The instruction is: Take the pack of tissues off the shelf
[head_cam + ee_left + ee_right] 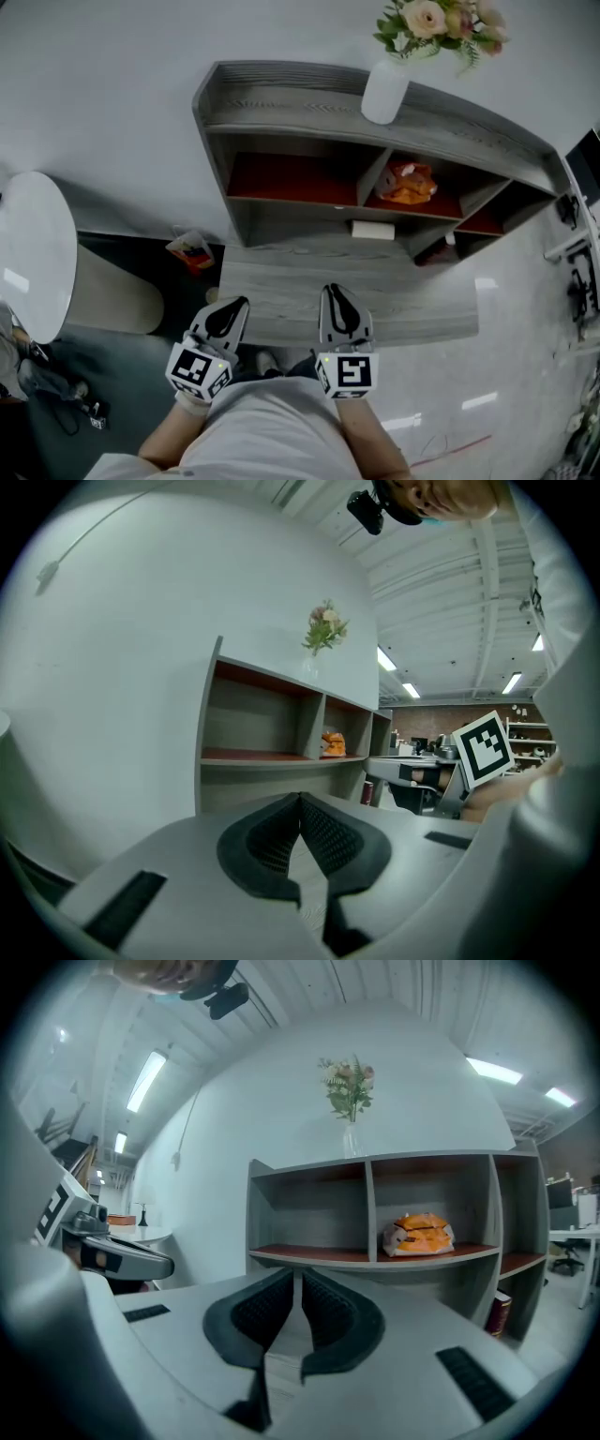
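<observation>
Left gripper [236, 306]: my ribbed black pads [330, 841] meet, empty.
Right gripper [335, 294]: pads closed together, holding nothing.
Pack of tissues [407, 184]: crinkly orange plastic, lying in the middle compartment of the grey wood-grain shelf [281, 89].

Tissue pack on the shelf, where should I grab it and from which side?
Pinch the tissue pack across its left and right ends, coming straight in through the open front of the shelf. It lies flat in the middle compartment with room at both ends; dividers and the top board likely block other ways in.
</observation>
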A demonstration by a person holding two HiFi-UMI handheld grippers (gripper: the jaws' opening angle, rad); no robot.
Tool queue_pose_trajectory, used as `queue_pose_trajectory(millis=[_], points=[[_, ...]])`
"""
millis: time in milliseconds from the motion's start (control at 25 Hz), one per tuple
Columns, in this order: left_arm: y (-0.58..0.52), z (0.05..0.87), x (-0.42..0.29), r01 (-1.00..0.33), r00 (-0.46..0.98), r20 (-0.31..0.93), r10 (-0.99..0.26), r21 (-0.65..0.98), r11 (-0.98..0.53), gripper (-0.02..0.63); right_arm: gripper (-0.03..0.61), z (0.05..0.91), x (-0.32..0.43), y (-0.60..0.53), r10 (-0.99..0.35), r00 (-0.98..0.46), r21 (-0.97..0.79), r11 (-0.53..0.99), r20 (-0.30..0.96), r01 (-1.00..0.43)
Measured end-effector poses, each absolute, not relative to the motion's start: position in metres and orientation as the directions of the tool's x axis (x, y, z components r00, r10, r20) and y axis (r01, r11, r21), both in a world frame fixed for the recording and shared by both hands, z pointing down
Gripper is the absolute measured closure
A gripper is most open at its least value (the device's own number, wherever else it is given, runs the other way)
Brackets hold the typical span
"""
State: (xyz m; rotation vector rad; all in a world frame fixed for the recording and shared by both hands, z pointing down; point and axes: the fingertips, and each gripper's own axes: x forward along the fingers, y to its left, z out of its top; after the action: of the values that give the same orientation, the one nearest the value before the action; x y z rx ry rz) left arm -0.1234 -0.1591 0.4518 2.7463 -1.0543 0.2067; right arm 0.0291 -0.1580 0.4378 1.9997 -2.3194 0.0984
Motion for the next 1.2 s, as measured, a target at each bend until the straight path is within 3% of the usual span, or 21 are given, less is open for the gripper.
queue_pose_trajectory(millis=[480,720,1040,1200], points=[[-0.203,0.449,-0.079,-0.609,0.784,0.231,-0.576,0.110,-0.786,0.597,0.545,0.418,0.140,-0.214,-0.994,0.078,0.058,-0.073,0.081,-0.996],[-0.231,0.440,-0.056,-0.622,0.773,0.236,-0.589,0.099,-0.776,0.597,0.432,0.407,0.202,-0.250,-0.984,0.139,0.064,-0.133,0.113,-0.989],[-0.257,0.443,-0.033,-0.657,0.741,0.253,-0.622,0.083,-0.749,0.597,0.349,0.407,0.254,-0.305,-0.977,0.140,0.098,-0.125,0.162,-0.987],[-0.266,0.445,-0.031,-0.684,0.715,0.272,-0.644,0.080,-0.725,0.597,0.337,0.413,0.268,-0.329,-0.975,0.139,0.092,-0.125,0.174,-0.988]])
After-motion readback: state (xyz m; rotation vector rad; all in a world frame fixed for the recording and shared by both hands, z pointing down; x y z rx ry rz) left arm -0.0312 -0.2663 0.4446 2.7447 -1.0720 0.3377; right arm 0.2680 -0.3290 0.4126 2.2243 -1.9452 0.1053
